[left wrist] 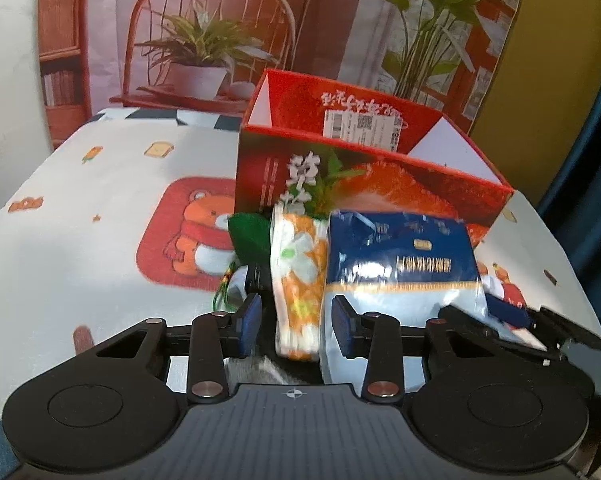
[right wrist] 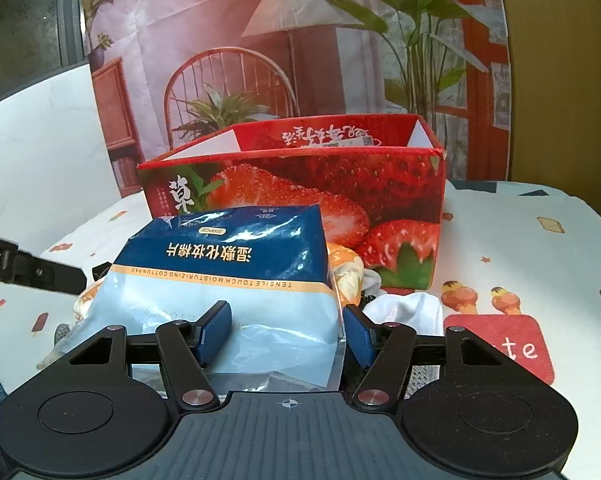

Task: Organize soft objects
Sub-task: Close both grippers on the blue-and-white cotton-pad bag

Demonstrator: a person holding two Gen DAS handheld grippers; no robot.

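Pickup looks like the step in hand: both tools sit low over the heap of soft things lying on the tablecloth (left wrist: pixel 80 240) just in front of the open strawberry box (right wrist: pixel 400 184). The left gripper (left wrist: pixel 296 320) has its jaws apart around the near end of the orange flowered cloth (left wrist: pixel 298 272), with a sliver of gap showing on each side, so the cloth is straddled but not yet pinched. The right gripper (right wrist: pixel 288 332) is set on the blue cotton-pad packet (right wrist: pixel 228 280); one pad lies against the pale lower face and the other stands at the packet's crinkled edge, and I cannot tell whether they actually press it. The next move probably calls for a firm close on each item, then a lift high enough to clear the box's near wall before dropping them inside. Cloth and packet lean against each other, so raising one may drag the other. A white sock (right wrist: pixel 408 312) lies just beside the packet, and a green piece (left wrist: pixel 248 236) with a tassel sits by the cloth; either could get snagged. The packet's slick film may slip.
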